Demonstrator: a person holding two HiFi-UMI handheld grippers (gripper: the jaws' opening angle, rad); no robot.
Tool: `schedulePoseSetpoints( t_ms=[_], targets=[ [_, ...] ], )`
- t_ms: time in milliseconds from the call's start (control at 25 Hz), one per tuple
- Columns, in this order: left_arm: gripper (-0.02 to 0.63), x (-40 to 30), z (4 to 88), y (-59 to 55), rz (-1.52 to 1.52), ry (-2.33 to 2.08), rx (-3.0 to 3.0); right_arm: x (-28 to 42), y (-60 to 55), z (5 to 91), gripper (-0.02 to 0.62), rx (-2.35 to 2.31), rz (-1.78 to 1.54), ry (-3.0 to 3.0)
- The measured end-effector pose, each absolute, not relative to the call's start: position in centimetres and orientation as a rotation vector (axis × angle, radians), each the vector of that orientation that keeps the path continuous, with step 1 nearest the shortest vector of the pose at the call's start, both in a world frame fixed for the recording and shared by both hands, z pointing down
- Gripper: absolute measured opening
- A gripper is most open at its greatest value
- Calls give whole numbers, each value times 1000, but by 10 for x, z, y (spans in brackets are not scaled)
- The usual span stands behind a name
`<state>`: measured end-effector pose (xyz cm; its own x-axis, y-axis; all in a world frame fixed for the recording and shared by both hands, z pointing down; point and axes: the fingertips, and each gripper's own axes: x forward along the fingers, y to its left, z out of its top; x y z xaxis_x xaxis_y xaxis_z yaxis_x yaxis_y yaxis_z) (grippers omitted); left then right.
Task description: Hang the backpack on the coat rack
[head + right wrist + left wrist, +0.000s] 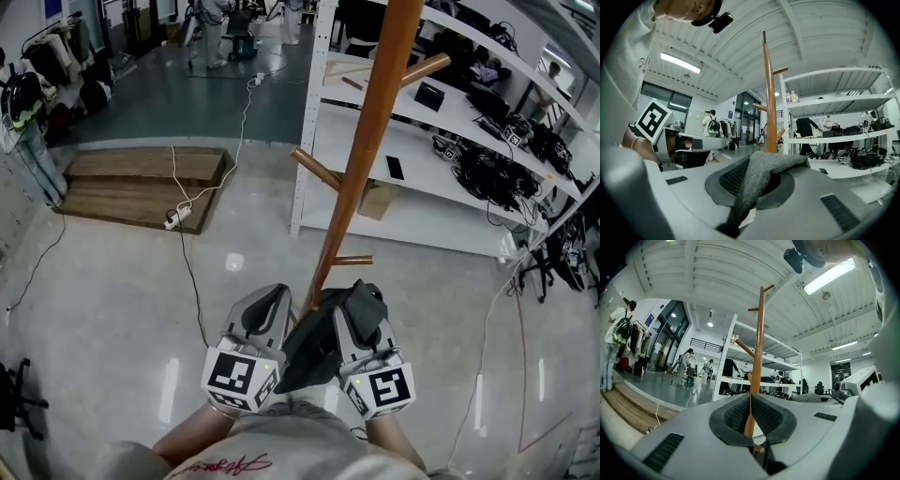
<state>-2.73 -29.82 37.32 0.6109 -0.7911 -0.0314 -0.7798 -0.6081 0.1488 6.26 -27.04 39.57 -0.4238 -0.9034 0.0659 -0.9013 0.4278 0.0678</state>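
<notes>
The wooden coat rack point(370, 131) rises just ahead of both grippers, with bare pegs point(314, 169) sticking out at several heights. A dark backpack point(314, 349) hangs between the two grippers near the foot of the pole. My right gripper point(361, 319) is shut on a fold of its grey fabric point(764, 173), which bulges out of the jaws point(757, 164). At its left, my left gripper point(267, 319) has its pads closed to a thin slit point(751, 401), and the pole point(759, 343) shows through that slit. Nothing shows between the left pads.
White shelving point(450, 103) loaded with cables and devices stands right behind the rack. A low wooden platform point(141, 187) and a power strip on a cable point(178, 217) lie to the left. A chair base point(14, 398) sits at the left edge. People stand far off point(686, 364).
</notes>
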Motion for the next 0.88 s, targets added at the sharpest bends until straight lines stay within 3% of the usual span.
schedulePoseSetpoints(
  t_ms=[880],
  targets=[
    [21,-51,384,-302,-111,-1402,2673,-2,-305,483,37,1362,231,-2565]
  ],
)
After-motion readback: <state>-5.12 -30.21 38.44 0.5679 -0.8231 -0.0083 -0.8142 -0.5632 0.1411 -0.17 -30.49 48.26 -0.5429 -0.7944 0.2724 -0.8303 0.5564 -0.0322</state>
